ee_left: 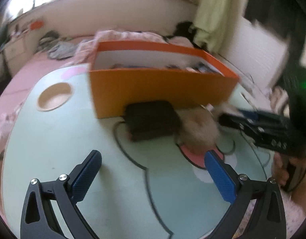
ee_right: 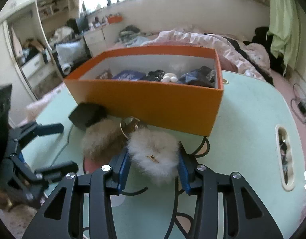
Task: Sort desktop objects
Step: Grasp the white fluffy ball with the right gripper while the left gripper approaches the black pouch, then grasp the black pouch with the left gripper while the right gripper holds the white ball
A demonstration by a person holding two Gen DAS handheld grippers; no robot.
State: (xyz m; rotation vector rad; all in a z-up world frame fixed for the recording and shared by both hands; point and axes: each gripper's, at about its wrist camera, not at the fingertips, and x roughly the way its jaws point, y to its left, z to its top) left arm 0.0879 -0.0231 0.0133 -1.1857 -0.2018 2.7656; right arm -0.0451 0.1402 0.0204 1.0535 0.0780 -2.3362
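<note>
An orange box [ee_right: 153, 103] holding several small items stands on the pale green table [ee_right: 242, 139]; it also shows in the left wrist view [ee_left: 153, 91]. My right gripper [ee_right: 154, 169] is shut on a white fluffy pompom charm [ee_right: 155, 155], just above the table. A tan fluffy pompom [ee_right: 101, 139] with gold rings [ee_right: 129, 123] lies beside it, also seen in the left wrist view [ee_left: 198, 131]. A black case [ee_right: 85, 115] leans against the box front, seen too in the left wrist view [ee_left: 151, 121]. My left gripper [ee_left: 153, 171] is open and empty over the table.
A round cup hole [ee_left: 53, 97] sits at the table's left. A slot [ee_right: 284, 155] opens in the table's right side. A bed with pink bedding [ee_right: 202, 37] lies behind the table. My right gripper shows in the left wrist view [ee_left: 258, 127].
</note>
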